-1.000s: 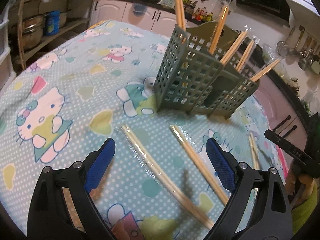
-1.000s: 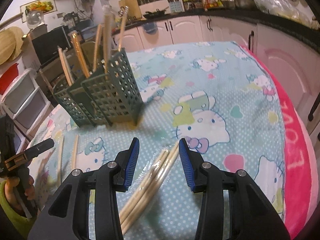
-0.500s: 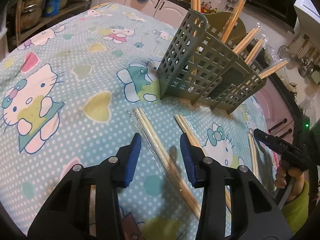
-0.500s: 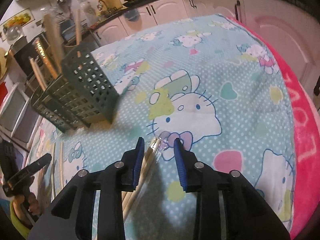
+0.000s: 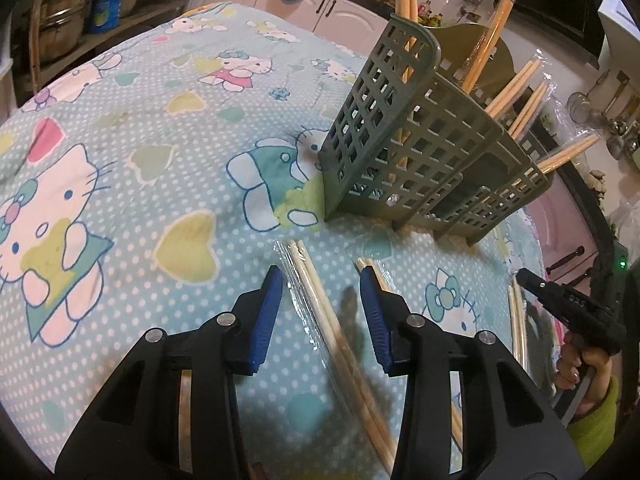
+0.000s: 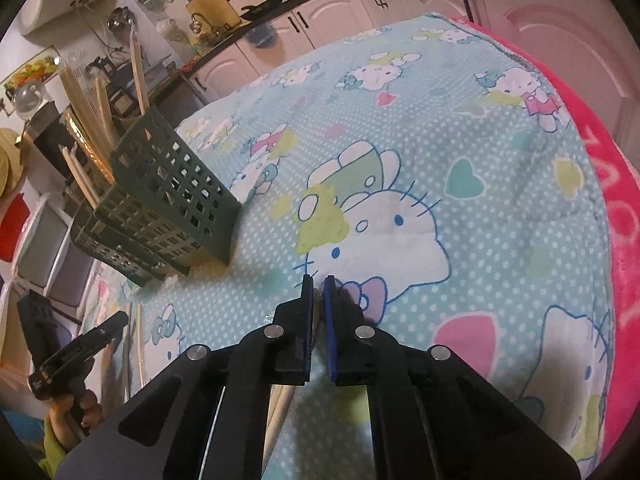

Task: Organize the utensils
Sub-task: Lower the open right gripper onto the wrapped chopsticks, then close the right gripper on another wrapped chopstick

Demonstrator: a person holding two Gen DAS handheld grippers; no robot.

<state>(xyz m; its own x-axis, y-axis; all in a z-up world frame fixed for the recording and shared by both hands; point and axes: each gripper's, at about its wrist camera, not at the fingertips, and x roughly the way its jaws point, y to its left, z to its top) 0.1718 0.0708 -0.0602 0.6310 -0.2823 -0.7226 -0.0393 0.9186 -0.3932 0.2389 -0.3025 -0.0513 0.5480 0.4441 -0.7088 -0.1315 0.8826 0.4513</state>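
Since the earlier frame, my right claw (image 6: 318,282) has just closed, clamping wrapped chopsticks (image 6: 280,404) at lower centre. My left claw (image 5: 320,284) narrowed, straddling another wrapped pair (image 5: 320,312) untouched. Green utensil holder (image 5: 404,152) stands upper right.

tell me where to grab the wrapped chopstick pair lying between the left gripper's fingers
Grip the wrapped chopstick pair across its thin width near the end facing the green holder, coming from above. It lies flat on the cloth, so only its long sides offer the left gripper purchase.
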